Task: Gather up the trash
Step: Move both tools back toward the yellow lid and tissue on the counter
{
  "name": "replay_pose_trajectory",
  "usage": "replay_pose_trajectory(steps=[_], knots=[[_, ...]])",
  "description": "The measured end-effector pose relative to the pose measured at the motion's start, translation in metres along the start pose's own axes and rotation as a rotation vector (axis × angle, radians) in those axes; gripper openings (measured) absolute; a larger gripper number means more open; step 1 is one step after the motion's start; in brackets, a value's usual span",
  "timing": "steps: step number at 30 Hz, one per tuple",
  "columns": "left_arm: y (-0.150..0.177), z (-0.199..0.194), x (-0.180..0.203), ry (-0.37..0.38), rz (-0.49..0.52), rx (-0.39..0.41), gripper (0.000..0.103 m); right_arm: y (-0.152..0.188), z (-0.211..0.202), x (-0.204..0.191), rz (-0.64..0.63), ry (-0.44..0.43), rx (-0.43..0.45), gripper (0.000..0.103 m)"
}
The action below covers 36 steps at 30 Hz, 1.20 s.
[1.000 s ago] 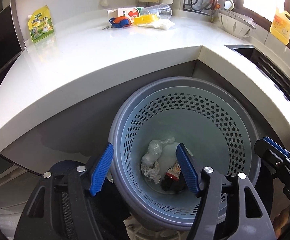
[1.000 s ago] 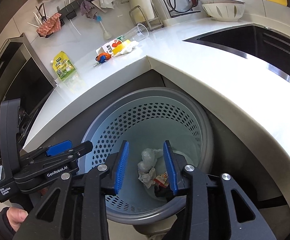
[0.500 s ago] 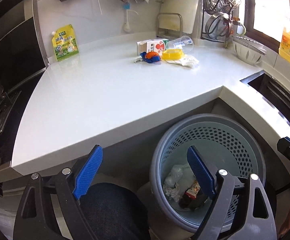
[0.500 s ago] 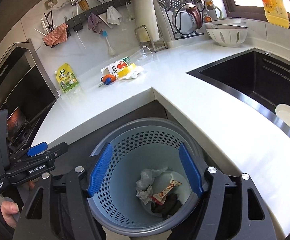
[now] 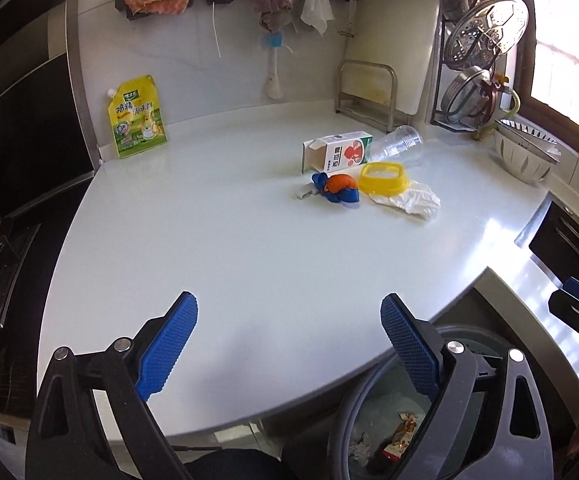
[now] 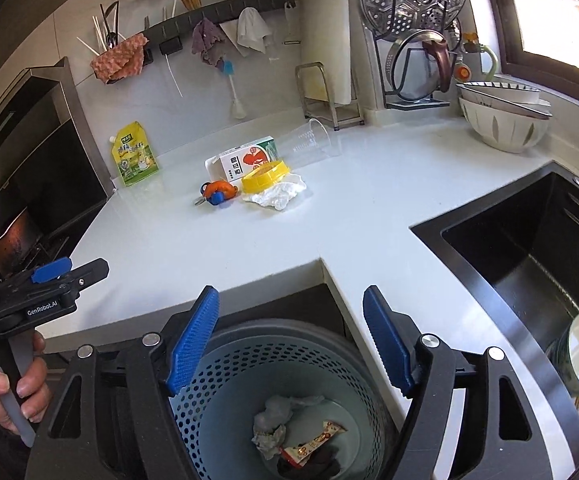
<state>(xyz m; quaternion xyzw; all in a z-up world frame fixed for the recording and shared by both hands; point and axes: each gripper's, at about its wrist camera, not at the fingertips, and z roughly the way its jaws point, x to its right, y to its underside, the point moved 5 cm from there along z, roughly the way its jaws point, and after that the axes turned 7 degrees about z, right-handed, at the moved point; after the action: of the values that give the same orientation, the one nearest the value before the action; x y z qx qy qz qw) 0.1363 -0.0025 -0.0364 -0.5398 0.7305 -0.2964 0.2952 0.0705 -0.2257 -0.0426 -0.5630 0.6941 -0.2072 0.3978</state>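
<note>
Item 1, waste basket point(image 6: 289, 392): we are seeing it on the floor below the desk point(image 5: 249, 248) corner, perforated blue liner in a grey shell. It is already holding crumpled tissue point(image 6: 271, 420) and a snack wrapper point(image 6: 313, 442).

Item 2, juice carton point(image 5: 337, 155): we are finding it lying on its side at the back of the desk, one end flap open. We are judging it light and probably empty, stiff enough to take a squeeze across its flat sides.

Item 3, clear plastic cup point(image 5: 399, 145): lying tipped just behind the carton. We are rating it thin, slippery and easily crushed; a gentle pinch on the rim wall suits it best.

Item 4, crumpled white tissue point(image 5: 411, 200): soft, near weightless, lying under the edge of the yellow lid point(image 5: 383, 178). We are expecting any pinch on a raised fold to hold.

Item 5, yellow lid: rigid and shallow; we are favouring a grip across its rim.

Item 6, blue and orange scrap point(image 5: 339, 188): touching or just beside the lid; its material is unclear.

Item 7, left gripper point(image 5: 289, 344): its fingers are opening wide, nothing between them.

Item 8, right gripper point(image 6: 291, 340): its fingers are opening over the basket, pinching nothing.
</note>
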Motion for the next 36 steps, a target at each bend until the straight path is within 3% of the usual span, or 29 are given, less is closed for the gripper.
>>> replay_pose_trajectory(steps=[9, 17, 27, 36], knots=[[-0.044, 0.053, -0.005, 0.014, -0.024, -0.02, 0.091, -0.049, 0.073, -0.013, -0.053, -0.044, -0.076, 0.071], [-0.061, 0.094, -0.016, 0.012, -0.035, -0.069, 0.091, -0.085, 0.127, -0.041, -0.165, -0.038, -0.109, 0.071], [-0.073, 0.117, -0.025, 0.029, -0.065, -0.088, 0.091, -0.111, 0.197, -0.048, -0.196, -0.032, -0.188, 0.074], [-0.076, 0.127, -0.022, 0.056, -0.068, -0.099, 0.091, -0.115, 0.225, -0.058, -0.26, -0.017, -0.226, 0.075]])
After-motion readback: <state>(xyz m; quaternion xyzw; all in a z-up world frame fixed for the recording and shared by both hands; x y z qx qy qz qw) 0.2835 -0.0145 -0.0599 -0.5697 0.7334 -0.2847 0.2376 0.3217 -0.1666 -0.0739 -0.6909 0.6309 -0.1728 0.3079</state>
